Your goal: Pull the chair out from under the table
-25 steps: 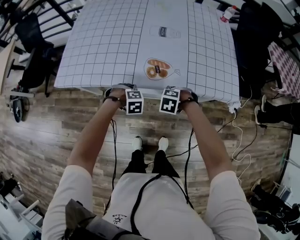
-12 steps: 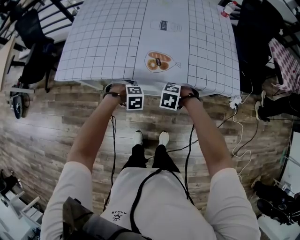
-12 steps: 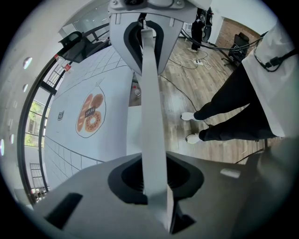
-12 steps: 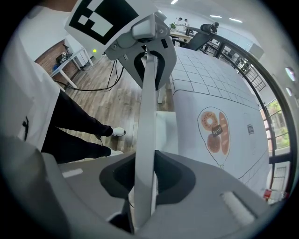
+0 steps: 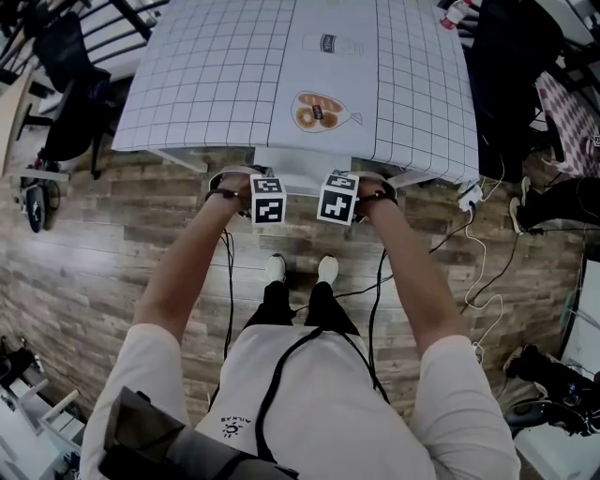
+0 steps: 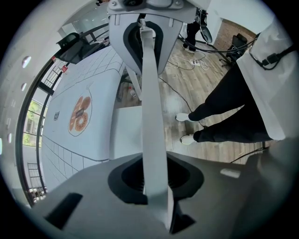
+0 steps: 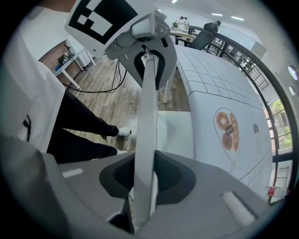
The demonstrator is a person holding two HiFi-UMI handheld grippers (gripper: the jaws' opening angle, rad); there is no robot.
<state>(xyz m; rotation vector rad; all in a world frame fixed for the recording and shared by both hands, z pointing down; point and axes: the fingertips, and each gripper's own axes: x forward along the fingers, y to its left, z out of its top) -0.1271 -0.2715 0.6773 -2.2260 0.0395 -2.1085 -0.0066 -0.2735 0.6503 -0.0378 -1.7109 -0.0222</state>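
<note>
The white chair [image 5: 302, 161] shows as a pale strip just past the near edge of the table [image 5: 216, 84], which has a grid cloth with a bread picture. Both grippers point down at the chair's back rail. My left gripper [image 5: 268, 199] is shut on the thin white rail [image 6: 152, 116], which runs up between its jaws [image 6: 156, 186]. My right gripper [image 5: 338, 197] is shut on the same rail [image 7: 148, 107], a hand's width to the right [image 7: 142, 186]. The white seat [image 6: 126, 135] lies below, half under the tabletop. The chair's legs are hidden.
My feet [image 5: 300, 270] stand on the wood floor just behind the chair. Black chairs [image 5: 66, 103] and a wheel [image 5: 33, 202] stand at the left. Cables and a white power strip [image 5: 469, 197] lie at the right. A bottle [image 5: 450, 14] stands at the table's far right corner.
Both grippers have drawn back from the table with the rail held. A strip of the chair now shows beyond the table's edge, where before it was covered.
</note>
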